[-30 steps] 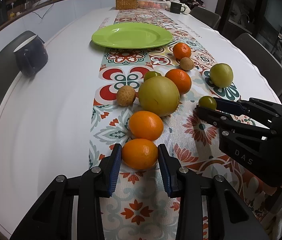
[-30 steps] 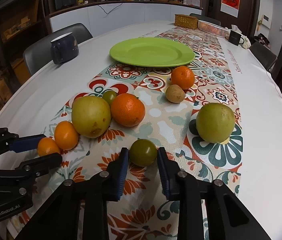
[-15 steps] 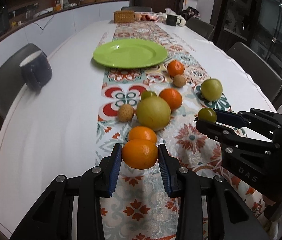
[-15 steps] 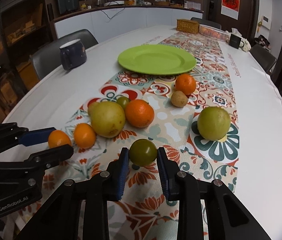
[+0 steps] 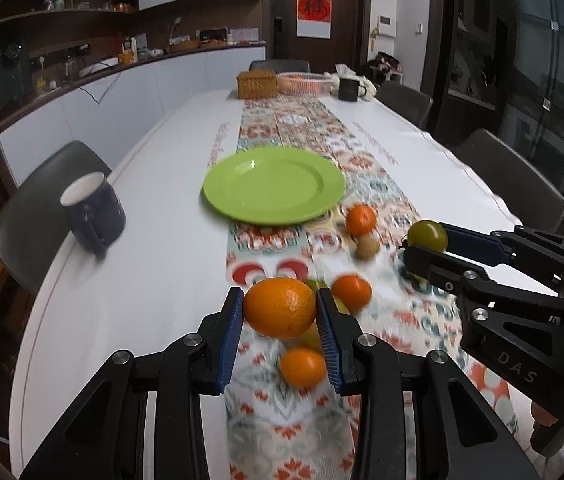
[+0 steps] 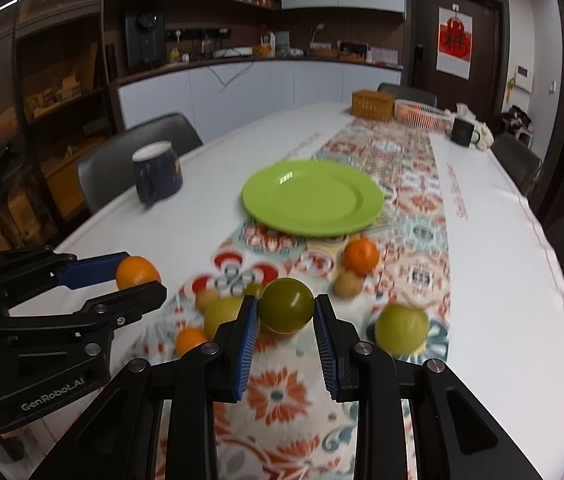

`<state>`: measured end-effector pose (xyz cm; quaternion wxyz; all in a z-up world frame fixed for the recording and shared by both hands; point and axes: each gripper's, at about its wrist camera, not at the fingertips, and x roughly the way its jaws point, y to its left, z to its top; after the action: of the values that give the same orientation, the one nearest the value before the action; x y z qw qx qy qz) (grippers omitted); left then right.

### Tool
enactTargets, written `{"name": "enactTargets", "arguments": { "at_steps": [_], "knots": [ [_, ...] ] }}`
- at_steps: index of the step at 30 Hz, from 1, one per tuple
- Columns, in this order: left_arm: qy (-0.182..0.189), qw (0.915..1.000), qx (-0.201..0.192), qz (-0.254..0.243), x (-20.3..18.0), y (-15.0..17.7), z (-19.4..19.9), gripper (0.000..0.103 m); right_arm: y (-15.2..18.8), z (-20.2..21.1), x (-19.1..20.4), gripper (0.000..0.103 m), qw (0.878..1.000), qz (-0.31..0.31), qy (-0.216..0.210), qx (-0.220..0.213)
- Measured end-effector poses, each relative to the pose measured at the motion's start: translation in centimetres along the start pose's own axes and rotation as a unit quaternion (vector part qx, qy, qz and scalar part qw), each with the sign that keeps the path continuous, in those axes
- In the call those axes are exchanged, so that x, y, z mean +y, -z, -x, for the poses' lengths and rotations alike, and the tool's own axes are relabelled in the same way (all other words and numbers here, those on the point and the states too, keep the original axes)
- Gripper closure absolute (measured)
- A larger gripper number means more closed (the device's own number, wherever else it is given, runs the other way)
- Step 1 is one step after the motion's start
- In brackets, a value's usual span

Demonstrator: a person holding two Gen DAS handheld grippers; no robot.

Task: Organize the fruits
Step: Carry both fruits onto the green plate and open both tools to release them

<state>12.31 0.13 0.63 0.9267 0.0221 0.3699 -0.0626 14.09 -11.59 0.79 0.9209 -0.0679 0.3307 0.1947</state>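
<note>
Both grippers are rising off the patterned runner (image 5: 378, 196) compared with a second ago, each carrying fruit clear of the cloth. From the left wrist, the left gripper (image 5: 279, 314) is clamping an orange (image 5: 280, 307), while the right gripper (image 5: 428, 246) is showing from the side. From the right wrist, its pads are pinching a dark green fruit (image 6: 286, 305), and a big yellow-green fruit (image 6: 401, 329) is lying alone, hidden in the other view. Ahead, the green plate (image 5: 274, 188) is sitting empty as earlier.
</note>
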Motion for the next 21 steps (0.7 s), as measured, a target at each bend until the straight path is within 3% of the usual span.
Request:
{"name": "enactTargets", "arguments": {
  "at_steps": [11, 21],
  "knots": [
    [-0.011, 0.9997, -0.020, 0.000, 1.3, -5.3, -3.2, 0.067, -5.3, -2.7, -2.0, 0.073, 1.000, -0.008, 0.002, -0.026],
    [-0.006, 1.0000, -0.001, -0.004, 2.9, -9.1, -9.1, 0.067, -8.5, -8.8, -3.2, 0.073, 1.000, -0.003, -0.007, 0.009]
  ]
}}
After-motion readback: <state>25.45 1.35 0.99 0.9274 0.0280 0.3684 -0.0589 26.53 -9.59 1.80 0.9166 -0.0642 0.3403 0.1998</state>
